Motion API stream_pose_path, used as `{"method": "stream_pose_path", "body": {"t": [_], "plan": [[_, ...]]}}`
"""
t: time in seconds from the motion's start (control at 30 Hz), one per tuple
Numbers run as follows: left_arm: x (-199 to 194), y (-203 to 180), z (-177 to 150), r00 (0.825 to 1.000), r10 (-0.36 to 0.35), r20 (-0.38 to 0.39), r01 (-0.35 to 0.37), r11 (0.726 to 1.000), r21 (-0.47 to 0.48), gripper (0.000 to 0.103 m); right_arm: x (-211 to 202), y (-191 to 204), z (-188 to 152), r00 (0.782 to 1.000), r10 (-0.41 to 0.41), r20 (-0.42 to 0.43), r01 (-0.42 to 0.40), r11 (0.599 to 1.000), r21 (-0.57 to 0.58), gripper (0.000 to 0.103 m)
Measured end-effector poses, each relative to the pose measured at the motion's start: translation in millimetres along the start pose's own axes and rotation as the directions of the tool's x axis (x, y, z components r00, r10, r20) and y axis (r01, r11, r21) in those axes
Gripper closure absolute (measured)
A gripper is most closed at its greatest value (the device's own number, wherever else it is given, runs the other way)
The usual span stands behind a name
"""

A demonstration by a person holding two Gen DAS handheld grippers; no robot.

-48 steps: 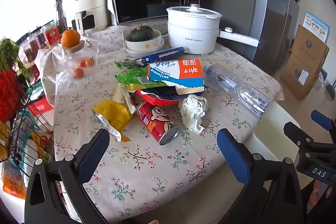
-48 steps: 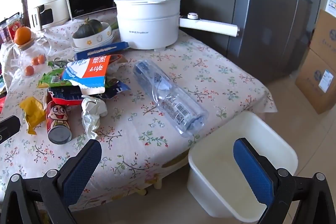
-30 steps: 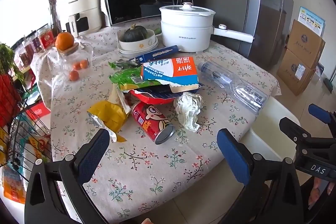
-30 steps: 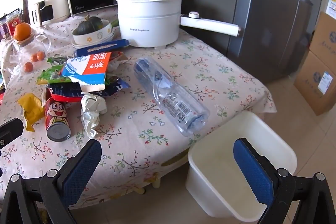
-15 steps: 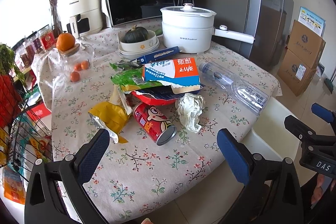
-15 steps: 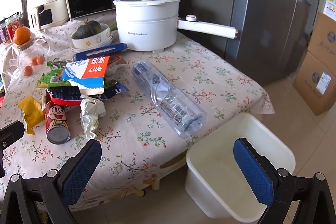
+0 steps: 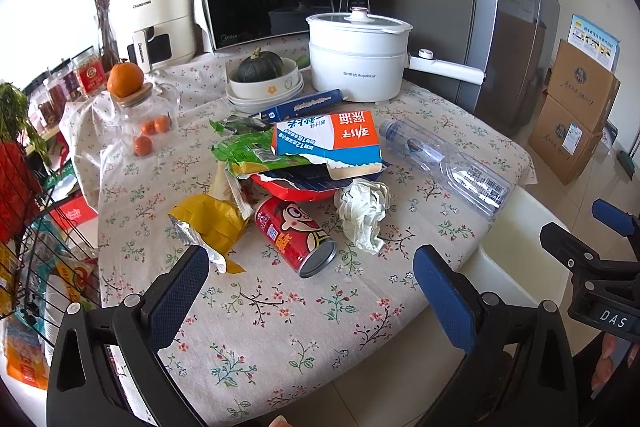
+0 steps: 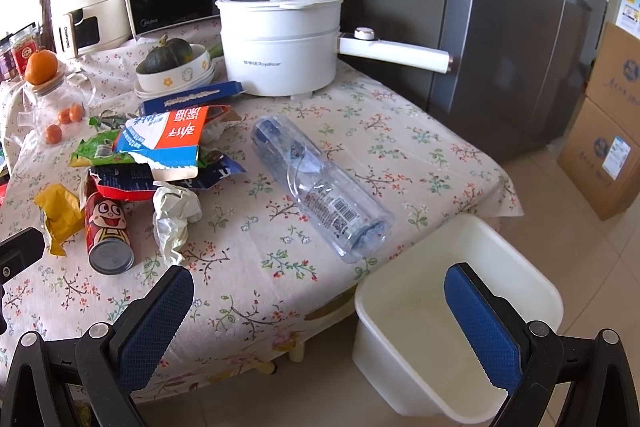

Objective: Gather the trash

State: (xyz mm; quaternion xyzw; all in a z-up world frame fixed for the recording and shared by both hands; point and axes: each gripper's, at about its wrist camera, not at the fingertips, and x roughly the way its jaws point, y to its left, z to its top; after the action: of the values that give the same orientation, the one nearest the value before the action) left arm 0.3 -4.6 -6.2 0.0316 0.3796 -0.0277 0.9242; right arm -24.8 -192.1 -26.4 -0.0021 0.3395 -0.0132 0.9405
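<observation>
Since 1.6 s ago only small camera drift, nothing on counter (image 8: 400, 147) moved, so we judge collection not started | bin (image 8: 516, 239) empty on floor at counter corner | clear bottle (image 8: 320, 187) lying nearest it | red can (image 7: 294, 233), crumpled paper (image 7: 362, 213) beside wrapper pile | left claw (image 7: 312, 287), right claw (image 8: 318, 311) both spread apart, holding nothing

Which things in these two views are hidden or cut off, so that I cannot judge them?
- Red crumpled wrapper, left wrist view: mostly covered by the torn blue-and-orange carton; its full shape is hidden.
- White plastic bin, right wrist view: its near part is behind the right tool; the left wrist view shows only its rim past the table edge.
- Clear plastic bottle: whether any liquid remains inside is unclear.
- Bottle label barcode: text too small.
</observation>
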Motion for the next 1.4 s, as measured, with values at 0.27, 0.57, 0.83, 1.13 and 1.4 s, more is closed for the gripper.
{"method": "stream_pose_path", "body": {"t": [0.27, 0.57, 0.83, 1.13, 1.4], "plan": [[1.5, 1.4, 2.0, 1.0, 0.0, 0.002, 0.0, 1.0, 0.002, 0.0, 0.4, 0.2, -0.1, 1.0, 0.0, -0.002, 0.0, 1.0, -0.001, 0.0], [1.1, 1.0, 3.4, 1.0, 0.004, 0.007, -0.004, 1.0, 0.0, 0.0, 0.0, 1.7, -2.7, 1.0, 0.001, -0.006, -0.001, 1.0, -0.003, 0.0], [0.4, -0.2, 6.2, 1.0, 0.006, 0.012, -0.006, 1.0, 0.0, 0.0, -0.1, 2.1, -0.6, 1.0, 0.001, -0.006, -0.001, 1.0, -0.001, 0.0], [-1.4, -0.1, 1.6, 1.0, 0.007, 0.017, -0.007, 1.0, -0.001, 0.0, 0.1, 2.2, -0.5, 1.0, -0.002, -0.007, 0.002, 1.0, -0.004, 0.0], [0.6, -1.2, 3.7, 1.0, 0.009, 0.013, -0.009, 1.0, -0.002, 0.0, 0.5, 1.3, -0.3, 1.0, -0.003, -0.009, 0.003, 1.0, -0.006, 0.0]]}}
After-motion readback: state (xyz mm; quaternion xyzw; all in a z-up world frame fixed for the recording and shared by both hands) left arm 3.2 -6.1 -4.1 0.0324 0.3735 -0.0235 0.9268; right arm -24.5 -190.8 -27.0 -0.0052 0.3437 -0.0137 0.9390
